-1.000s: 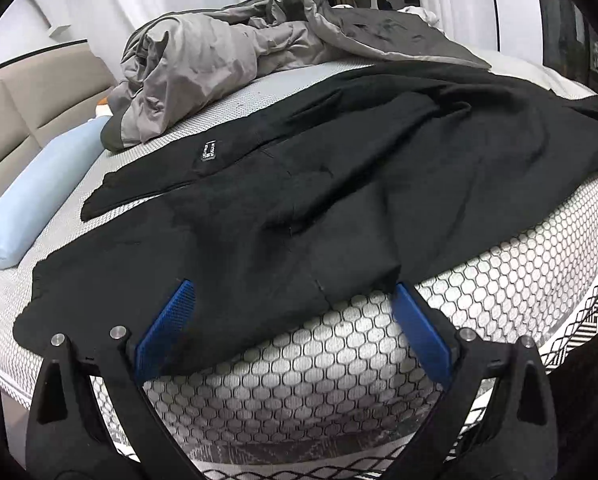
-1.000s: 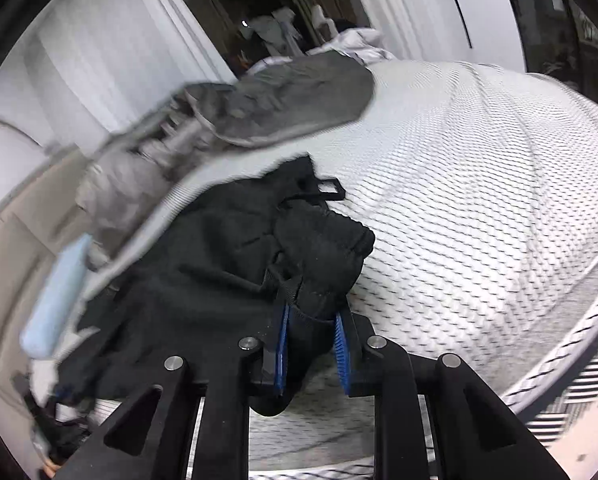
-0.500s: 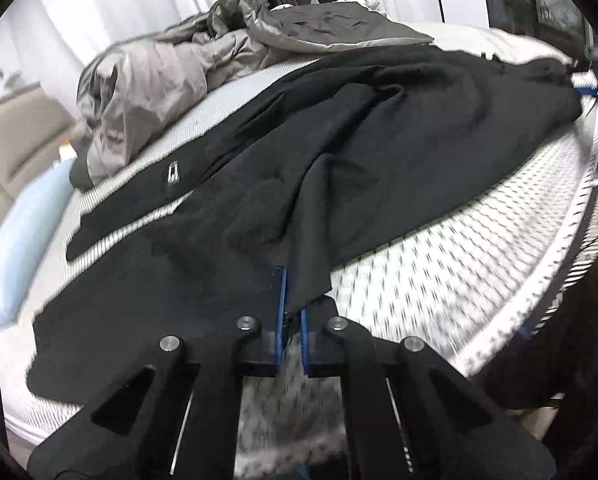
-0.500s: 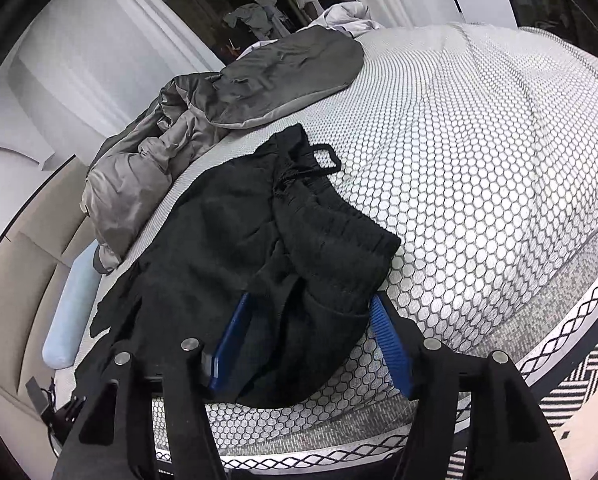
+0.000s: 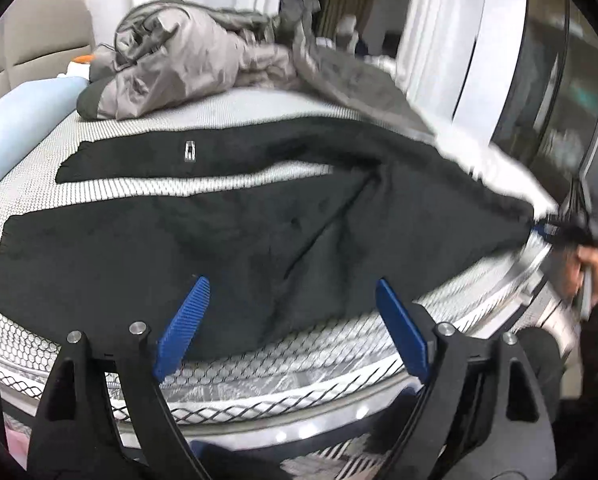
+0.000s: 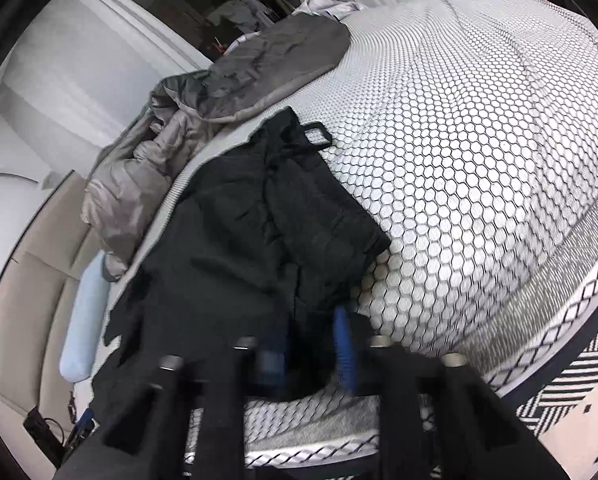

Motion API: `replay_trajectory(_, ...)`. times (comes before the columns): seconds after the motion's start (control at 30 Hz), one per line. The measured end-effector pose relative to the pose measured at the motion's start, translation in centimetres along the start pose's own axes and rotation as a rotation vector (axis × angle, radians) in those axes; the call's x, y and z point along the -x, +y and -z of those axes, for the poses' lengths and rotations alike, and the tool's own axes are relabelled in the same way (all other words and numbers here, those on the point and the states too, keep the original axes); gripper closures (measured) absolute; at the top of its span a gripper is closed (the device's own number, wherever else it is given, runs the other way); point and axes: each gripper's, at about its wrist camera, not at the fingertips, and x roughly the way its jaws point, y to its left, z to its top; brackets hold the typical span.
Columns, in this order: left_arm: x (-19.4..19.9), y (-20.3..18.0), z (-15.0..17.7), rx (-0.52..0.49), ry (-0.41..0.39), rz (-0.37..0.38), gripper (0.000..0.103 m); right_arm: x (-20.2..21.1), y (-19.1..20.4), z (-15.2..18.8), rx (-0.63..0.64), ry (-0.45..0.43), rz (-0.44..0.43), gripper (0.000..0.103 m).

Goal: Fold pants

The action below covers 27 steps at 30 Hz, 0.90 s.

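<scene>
The pair of black soft-fabric pants lies spread lengthwise on the bed with the white honeycomb-patterned cover, directly ahead of both grippers and near the bed edge closest to them. The left gripper has its blue-padded jaws spread and opening; the near hem of one leg lies just ahead of and between them, but neither pad presses on the cloth. The right gripper is closing, its jaws nearly pressed together, pinching the bunched waistband end of the pants; this view is blurred at the fingers, so the exact bite cannot be confirmed. In the left wrist view, the two legs lie apart, with a strip of bed cover showing between them beyond the left gripper; a small white label sits on the far leg. Judgement: the task is at an early stage. The garment is laid out and roughly straightened, but no fold is visible; bringing the legs together and folding along the length remain. Beyond the pants lies a crumpled grey quilted duvet, and a pale blue bolster pillow lies to the left. No containers are in view.
</scene>
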Motion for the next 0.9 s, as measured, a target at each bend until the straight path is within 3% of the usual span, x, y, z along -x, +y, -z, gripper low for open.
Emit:
replay_trajectory(0.13, 1.3, 0.4, -1.0, 0.003, -0.033, -0.044, 0.015, 1.7, 1.4, 1.9, 0.112, -0.006, 0.031, 0.089)
replay_trajectory(0.17, 1.4, 0.3, -1.2, 0.004, -0.038, -0.045, 0.012, 1.3, 1.2, 2.1, 0.124, 0.019, 0.061, 0.082)
replay_trajectory(0.2, 1.4, 0.3, -1.5, 0.005, -0.044, -0.047, 0.001, 0.6, 0.9, 2.0, 0.141, 0.045, 0.130, 0.068)
replay_trajectory(0.27, 1.1, 0.1, -1.9, 0.009, -0.054, -0.057, 0.001, 0.3, 0.6, 1.7, 0.129, 0.044, 0.196, 0.054)
replay_trajectory(0.33, 0.5, 0.1, -2.5, 0.018, -0.061, -0.068, 0.001, 1.2, 0.9, 1.1, 0.125, -0.007, 0.163, 0.047)
replay_trajectory(0.5, -2.3, -0.2, -4.6, 0.039, -0.074, -0.056, 0.001, 2.6, 3.4, -1.8, 0.232, -0.105, 0.183, 0.012)
replay_trajectory(0.7, -8.0, -1.5, -7.6, 0.031, -0.086, -0.008, 0.001, -0.8, 8.7, -6.8, 0.395, -0.054, 0.126, 0.007)
replay_trajectory(0.77, -9.5, -1.8, -7.6, 0.034, -0.116, -0.007, 0.001, -3.2, 9.6, -8.9, 0.399, -0.022, 0.117, 0.007)
replay_trajectory(0.9, -11.3, -2.3, -6.9, -0.019, -0.099, -0.054, 0.001, -8.7, 10.0, -13.2, 0.387, 0.055, 0.112, 0.007)
